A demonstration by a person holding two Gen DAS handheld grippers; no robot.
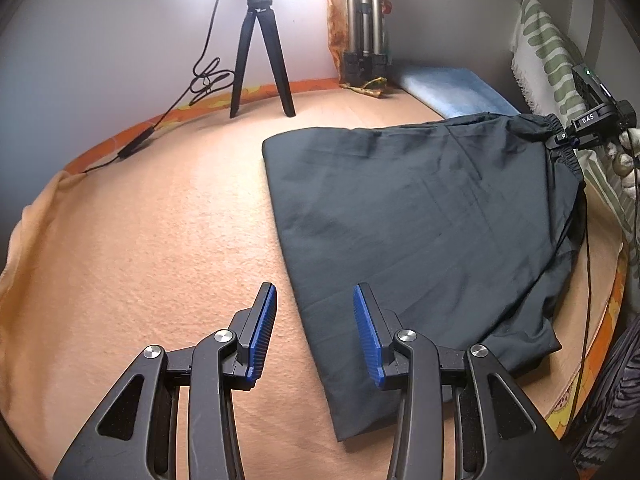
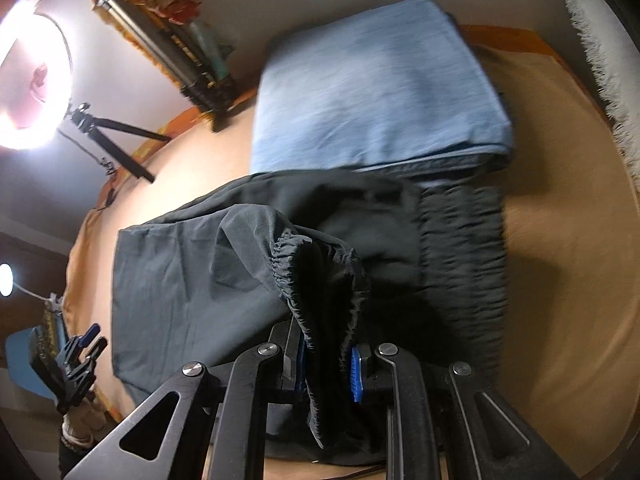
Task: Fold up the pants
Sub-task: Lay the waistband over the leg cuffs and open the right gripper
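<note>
Dark grey pants lie folded on the peach bed cover. My left gripper is open and empty, just above the cover at the near left edge of the pants. My right gripper is shut on the pants' elastic waistband and holds it lifted and bunched above the rest of the pants. The right gripper also shows at the far right of the left wrist view, pinching the waistband. The left gripper shows small at the lower left of the right wrist view.
A folded light blue cloth lies just beyond the waistband. A small black tripod with a bright ring light and its cable stands at the back left. A folded metal tripod leans in the corner. A green-patterned pillow stands at the right.
</note>
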